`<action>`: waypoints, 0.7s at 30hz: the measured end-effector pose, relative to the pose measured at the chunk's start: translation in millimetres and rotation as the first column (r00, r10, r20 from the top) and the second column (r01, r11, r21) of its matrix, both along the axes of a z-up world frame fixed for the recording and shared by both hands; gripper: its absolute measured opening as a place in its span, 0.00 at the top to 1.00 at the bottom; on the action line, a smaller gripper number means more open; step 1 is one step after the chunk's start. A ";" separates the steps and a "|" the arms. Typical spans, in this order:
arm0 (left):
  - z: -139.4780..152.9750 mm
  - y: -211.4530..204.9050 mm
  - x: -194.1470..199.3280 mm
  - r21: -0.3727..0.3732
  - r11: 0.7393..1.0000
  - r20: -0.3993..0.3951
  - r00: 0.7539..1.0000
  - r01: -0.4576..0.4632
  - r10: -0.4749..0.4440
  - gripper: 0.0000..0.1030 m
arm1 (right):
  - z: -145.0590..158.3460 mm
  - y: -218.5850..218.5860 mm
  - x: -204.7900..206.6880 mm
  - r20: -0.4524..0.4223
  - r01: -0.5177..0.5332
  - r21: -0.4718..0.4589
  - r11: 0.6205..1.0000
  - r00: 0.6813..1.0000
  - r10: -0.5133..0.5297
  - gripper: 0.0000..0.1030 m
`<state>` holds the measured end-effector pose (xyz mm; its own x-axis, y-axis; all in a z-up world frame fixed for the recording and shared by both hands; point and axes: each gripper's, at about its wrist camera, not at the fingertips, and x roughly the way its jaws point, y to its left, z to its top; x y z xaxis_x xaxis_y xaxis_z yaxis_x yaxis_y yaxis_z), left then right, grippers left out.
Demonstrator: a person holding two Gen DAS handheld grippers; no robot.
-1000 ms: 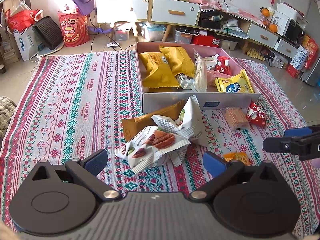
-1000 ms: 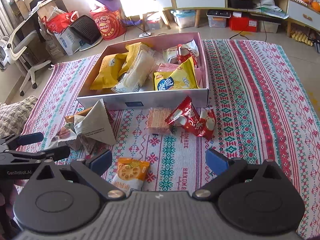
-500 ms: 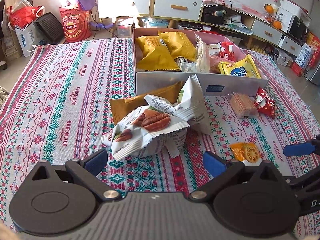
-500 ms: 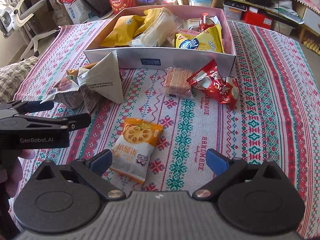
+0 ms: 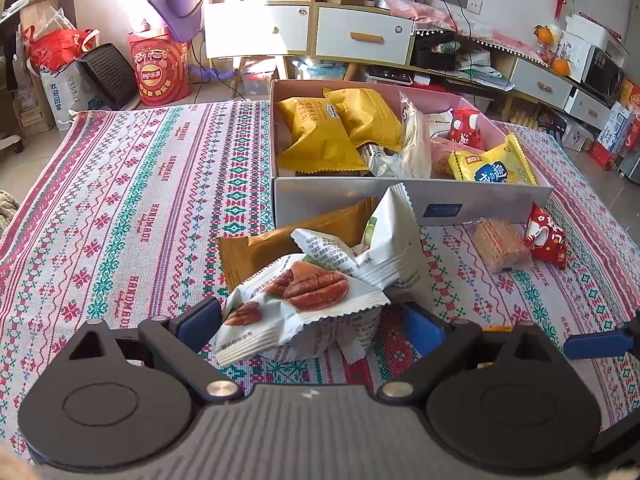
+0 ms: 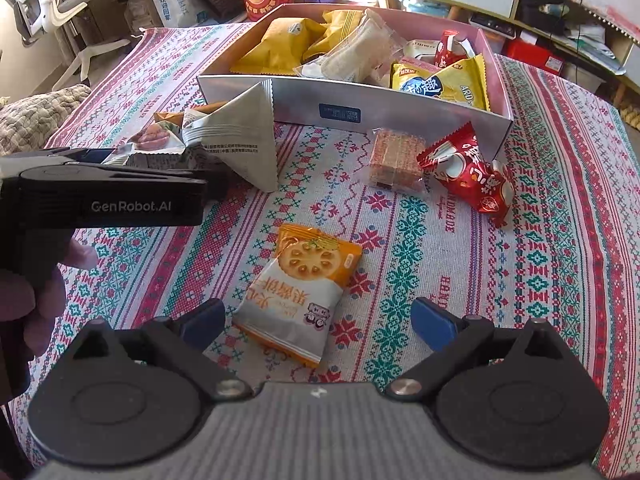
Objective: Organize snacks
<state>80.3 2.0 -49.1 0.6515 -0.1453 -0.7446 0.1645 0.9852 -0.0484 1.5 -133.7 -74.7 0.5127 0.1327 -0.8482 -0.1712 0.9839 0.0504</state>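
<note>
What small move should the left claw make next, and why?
Probably close the left claw on the pecan packet. The packet already lies between its open fingers, still outside the box where the other snacks are. The right claw is open too, over the orange packet.

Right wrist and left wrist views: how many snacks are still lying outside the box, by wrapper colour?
White nut packs: 2 clearly visible; the pile may hide more
Brown pack: 1
Clear-wrapped wafer: 1
Red pack: 1, possibly 2 touching
Orange cracker pack: 1
Total: at least 6
</note>
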 end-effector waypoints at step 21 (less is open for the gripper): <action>6.3 -0.2 0.9 0.037 0.999 -0.012 1.000 0.015 -0.015 0.28 | 1.7 6.0 -3.1 0.044 -0.026 -0.027 0.999 0.999 0.027 0.22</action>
